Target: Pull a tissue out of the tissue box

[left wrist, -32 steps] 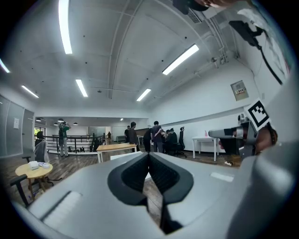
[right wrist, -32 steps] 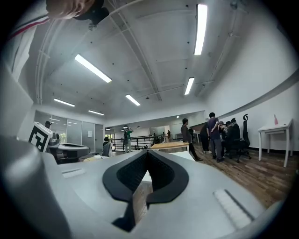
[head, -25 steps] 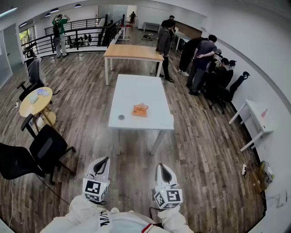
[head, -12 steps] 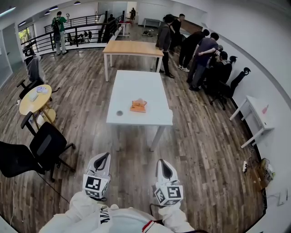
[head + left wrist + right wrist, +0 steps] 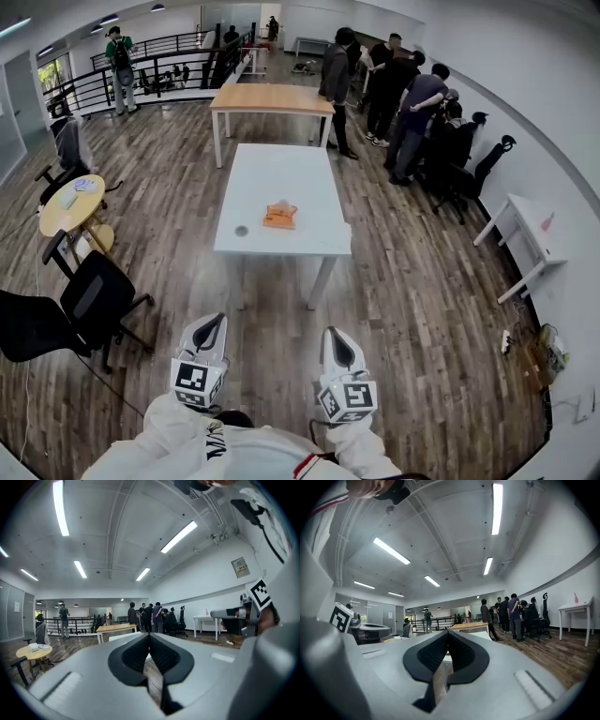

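Open office floor, dark wood boards. In the head view we see both grippers low in the frame, side by side and apart. They point out level toward a white table (image 5: 281, 178) that stands well ahead of them.

Left gripper (image 5: 217, 322): in the left gripper view we find its two dark pads meeting at the tips, clenched, with nothing between them. A marker cube (image 5: 197, 384) sits at its rear, with a white sleeve (image 5: 173, 427) behind that.

Right gripper (image 5: 332, 334): much the same. In the right gripper view its jaws are pressed together on nothing, and only floor and the far table show past them.

Tissue box (image 5: 280, 217): orange, lying flat on the white table toward the near end, roughly mid-width. We see something paler at its top, too small to make out. A small dark round thing (image 5: 241, 230) lies on the table to its left, apart from it. The box is well apart from both grippers, and neither touches it.

Surroundings: a wooden-topped table (image 5: 272, 97) stands beyond the white one. A group of people (image 5: 403, 89) stands at the far right. Another person (image 5: 116, 52) stands by a black railing (image 5: 159, 70) at the far left. On the left we note a round yellow table (image 5: 67, 204) and a black chair (image 5: 94, 300). A white desk (image 5: 530, 246) stands along the right wall.
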Action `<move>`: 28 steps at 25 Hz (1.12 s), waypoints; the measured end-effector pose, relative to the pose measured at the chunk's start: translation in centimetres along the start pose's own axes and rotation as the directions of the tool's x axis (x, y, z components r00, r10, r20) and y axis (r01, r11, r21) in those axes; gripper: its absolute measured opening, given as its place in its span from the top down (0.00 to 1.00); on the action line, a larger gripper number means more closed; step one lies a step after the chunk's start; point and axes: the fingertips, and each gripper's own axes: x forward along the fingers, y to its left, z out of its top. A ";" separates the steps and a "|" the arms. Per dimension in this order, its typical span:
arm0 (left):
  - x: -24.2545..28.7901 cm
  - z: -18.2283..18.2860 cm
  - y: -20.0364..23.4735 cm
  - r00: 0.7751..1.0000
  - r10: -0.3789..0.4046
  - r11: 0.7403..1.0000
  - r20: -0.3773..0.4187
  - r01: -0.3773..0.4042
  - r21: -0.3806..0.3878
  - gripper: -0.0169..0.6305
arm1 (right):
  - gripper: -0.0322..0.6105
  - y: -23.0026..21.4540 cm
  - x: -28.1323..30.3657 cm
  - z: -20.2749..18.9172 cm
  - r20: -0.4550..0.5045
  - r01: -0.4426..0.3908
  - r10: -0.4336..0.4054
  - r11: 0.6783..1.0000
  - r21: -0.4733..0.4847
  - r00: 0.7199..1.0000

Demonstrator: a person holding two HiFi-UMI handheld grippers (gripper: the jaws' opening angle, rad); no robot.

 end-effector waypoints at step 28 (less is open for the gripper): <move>6.1 -1.4 3.4 1.000 -0.024 1.000 -0.008 0.023 -0.015 0.97 | 0.95 -1.2 6.5 -0.9 -0.024 0.018 -0.018 1.000 -0.008 1.000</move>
